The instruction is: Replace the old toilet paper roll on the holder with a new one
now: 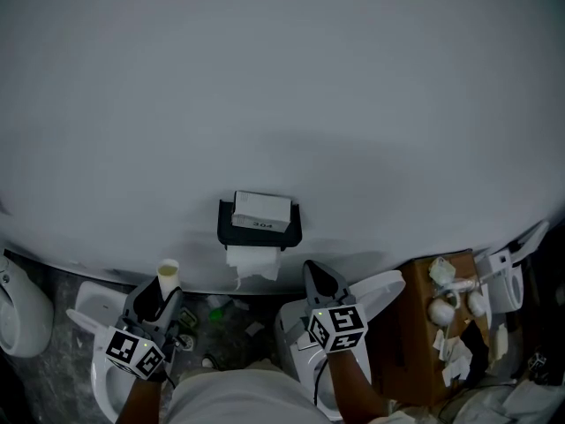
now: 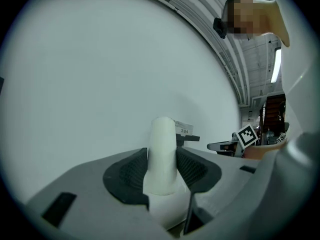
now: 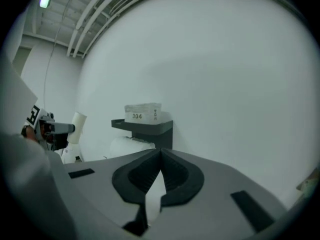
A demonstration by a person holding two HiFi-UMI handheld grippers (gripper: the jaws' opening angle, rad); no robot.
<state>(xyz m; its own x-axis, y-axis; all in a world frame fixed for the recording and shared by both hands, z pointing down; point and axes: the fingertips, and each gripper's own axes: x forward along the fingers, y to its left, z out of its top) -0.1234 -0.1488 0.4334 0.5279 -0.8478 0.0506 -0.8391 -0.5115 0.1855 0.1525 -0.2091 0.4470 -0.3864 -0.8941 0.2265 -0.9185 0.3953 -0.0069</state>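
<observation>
pale grey wall [image 1: 282, 87] fills nearly all of the head view; mottled floor [image 1: 53, 276] with bits of litter runs along its foot.

black holder [image 1: 259, 226] is fixed to the wall, ahead of both sets of jaws and between them. white box [image 1: 261, 208] marked 304 sits on top of the holder. toilet paper roll [image 3: 131, 145] sits under the holder's shelf, with a torn sheet [image 1: 253, 261] hanging below.

left gripper [image 1: 161, 297]: jaws clenched on a pale cardboard tube [image 2: 162, 151]. grip is on its lower part; the upper end stands out past the jaw tips, roughly upright. tube is off the holder, left of it and apart. from these jaws the holder lies ahead and to the right, partly hidden behind the tube.

right gripper [image 1: 316, 276]: jaws pressed together tip to tip, nothing held. holder and roll lie ahead and slightly left of these jaws, not touching.

right of the right jaws: brown cardboard surface [image 1: 410, 325] carrying crumpled white scraps [image 1: 446, 312]. far left of the left jaws: white rounded fixture [image 1: 19, 312], cut off by the frame edge. white moulded shapes [image 1: 384, 290] below the grippers are hard to identify. how much paper the roll has cannot be told; its mount is hidden by the shelf.
</observation>
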